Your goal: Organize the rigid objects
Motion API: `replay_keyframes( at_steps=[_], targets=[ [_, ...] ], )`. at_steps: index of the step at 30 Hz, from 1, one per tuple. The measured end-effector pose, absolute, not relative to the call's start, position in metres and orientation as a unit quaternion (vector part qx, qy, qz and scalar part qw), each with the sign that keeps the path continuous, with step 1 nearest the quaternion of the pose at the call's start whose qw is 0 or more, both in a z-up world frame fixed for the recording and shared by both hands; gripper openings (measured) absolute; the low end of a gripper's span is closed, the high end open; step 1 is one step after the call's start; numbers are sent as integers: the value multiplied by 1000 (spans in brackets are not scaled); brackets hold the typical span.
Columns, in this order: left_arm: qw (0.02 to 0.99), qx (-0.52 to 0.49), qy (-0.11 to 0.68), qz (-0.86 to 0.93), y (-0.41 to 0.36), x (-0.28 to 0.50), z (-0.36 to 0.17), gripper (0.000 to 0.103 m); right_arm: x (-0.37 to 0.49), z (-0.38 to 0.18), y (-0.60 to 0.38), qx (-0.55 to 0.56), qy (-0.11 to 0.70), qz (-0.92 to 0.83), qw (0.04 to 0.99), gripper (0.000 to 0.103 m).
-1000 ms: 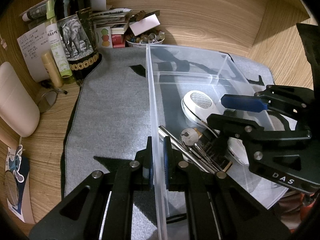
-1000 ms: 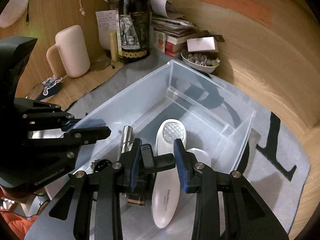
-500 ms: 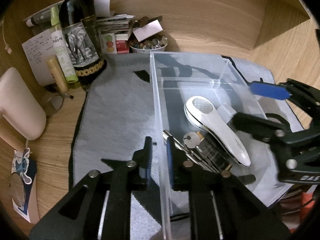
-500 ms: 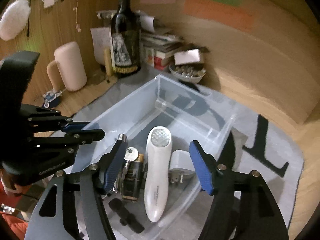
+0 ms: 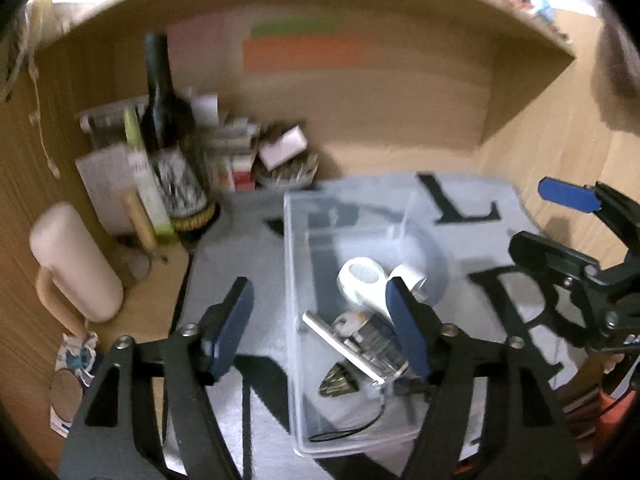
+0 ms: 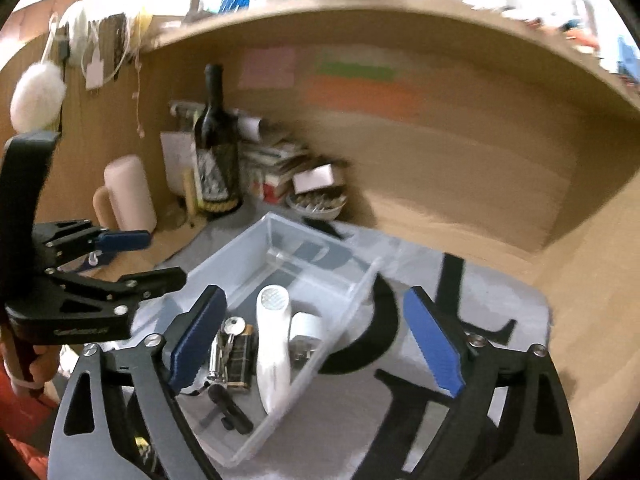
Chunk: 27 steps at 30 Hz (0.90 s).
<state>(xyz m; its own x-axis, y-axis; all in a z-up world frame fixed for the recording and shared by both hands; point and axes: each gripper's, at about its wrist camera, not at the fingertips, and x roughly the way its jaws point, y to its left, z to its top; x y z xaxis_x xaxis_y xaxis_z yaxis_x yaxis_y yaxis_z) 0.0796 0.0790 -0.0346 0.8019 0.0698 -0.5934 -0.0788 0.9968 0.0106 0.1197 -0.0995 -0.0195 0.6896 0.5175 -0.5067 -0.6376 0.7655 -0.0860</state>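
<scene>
Between the blue pads of the left gripper (image 5: 320, 328): nothing gripped, jaws opening, one pad (image 5: 232, 328) out over the grey mat (image 5: 240, 264), the other above the bin's contents, the near wall of the clear plastic bin (image 6: 236, 256) beneath the gap without contact. Between the pads of the right gripper (image 6: 316, 344): likewise nothing, jaws opening toward their widest, poised over the bin's right wall.

Inside the bin, at the near end: one white handheld device (image 6: 272, 340) lying lengthwise, one white plug adapter (image 6: 306, 326) just beside it, one silver key (image 6: 233, 326) atop one dark rectangular block (image 6: 240, 356), one metal bar (image 5: 340, 348), one small black clip-like piece (image 6: 230, 404), one thin black cord (image 5: 348, 432). Far end behind the divider: empty.

Outside, at the back of the wooden desk (image 6: 500, 224): one wine bottle (image 6: 216, 148), one pale pink jug (image 6: 128, 192), one bowl of small items (image 6: 316, 202), a stack of books, too blurred to count.

Probably the release step, both grippers clear of the filled bin. No loose rigid item visible on the mat, so likely little left; next, either a reach for another object or a withdrawal, with care not to catch the bin's wall.
</scene>
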Motion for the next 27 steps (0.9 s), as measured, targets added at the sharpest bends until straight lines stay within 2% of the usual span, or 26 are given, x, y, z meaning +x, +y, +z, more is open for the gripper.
replay_keyframes(
  at_steps=[2, 3, 4, 6, 9, 11, 18, 27],
  targets=[
    [956, 2, 290, 40, 72, 72, -25, 70, 112, -13, -111, -117, 215, 306, 920, 102],
    [960, 6, 277, 41, 68, 67, -19, 75, 108, -9, -117, -112, 205, 300, 925, 103],
    [964, 8, 261, 43, 63, 61, -13, 86, 104, -6, -122, -108, 197, 295, 929, 103],
    [971, 4, 235, 41, 58, 51, -5, 95, 97, -1, -132, -102, 183, 284, 935, 103],
    [980, 8, 195, 43, 47, 35, 8, 97, 88, 4, -146, -89, 169, 272, 943, 103],
    [984, 6, 175, 42, 41, 26, 13, 101, 82, 6, -154, -77, 163, 265, 947, 103],
    [993, 0, 115, 41, 24, -2, 23, 103, 63, 13, -177, -55, 131, 244, 959, 103],
    [994, -12, 100, 29, 8, -13, 19, 103, 39, 15, -189, -51, 108, 242, 963, 103]
  ],
)
